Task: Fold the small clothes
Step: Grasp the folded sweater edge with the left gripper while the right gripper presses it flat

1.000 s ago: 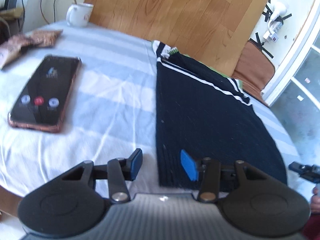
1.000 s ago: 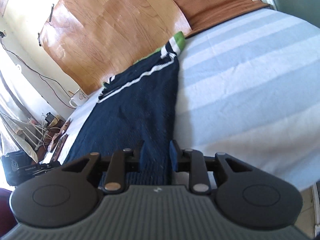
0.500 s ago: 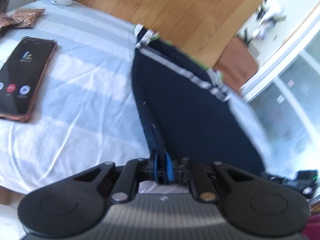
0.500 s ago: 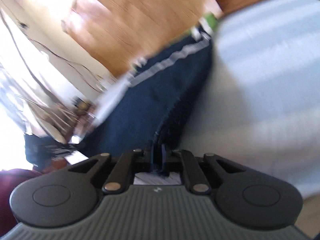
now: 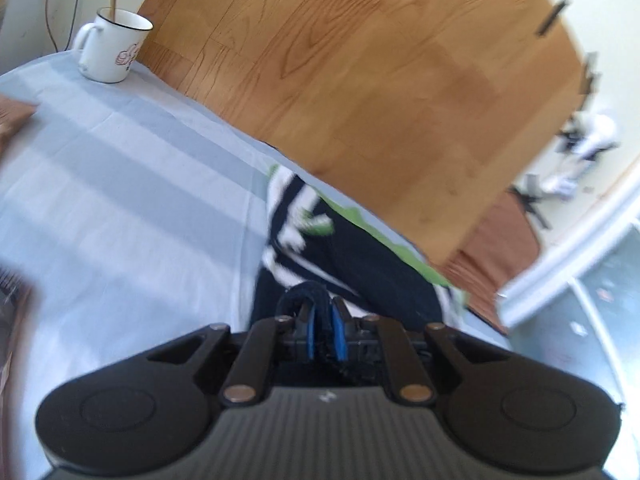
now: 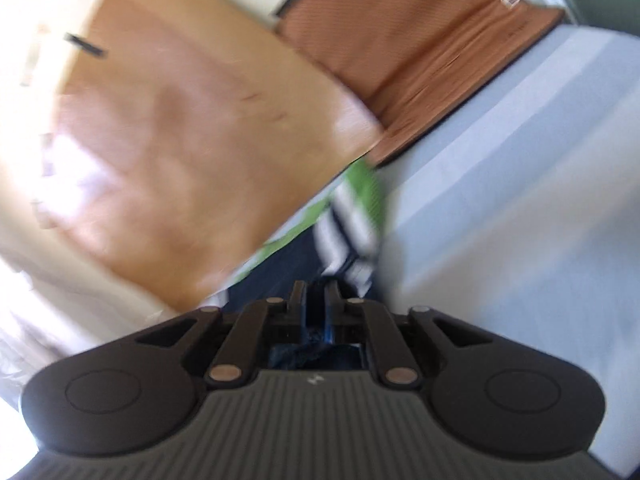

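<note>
White enamel mug with a stick in it stands at the far left corner of the striped sheet, well apart from the work, so it does not hinder the fold. Next along, the dark knit garment with white and green bands lies near the far edge of the sheet, against the wooden board.

Left gripper: jaws narrow, blue pads pinching a bunched fold of the dark knit, which loops up just in front of the fingertips. The jaws have eased apart slightly, with cloth between them. Grip sits on the near hem, judged so the hem can be carried over the banded far end.

Right gripper: jaws likewise narrow, dark knit wedged between them, and also just eased open a little. Striped band of the garment shows just beyond its tips, with the brown cushion farther right.

Both views are blurred. Judgement: mid-fold, two corners of one hem held level so the cloth doubles evenly; release comes next, once hem meets band
</note>
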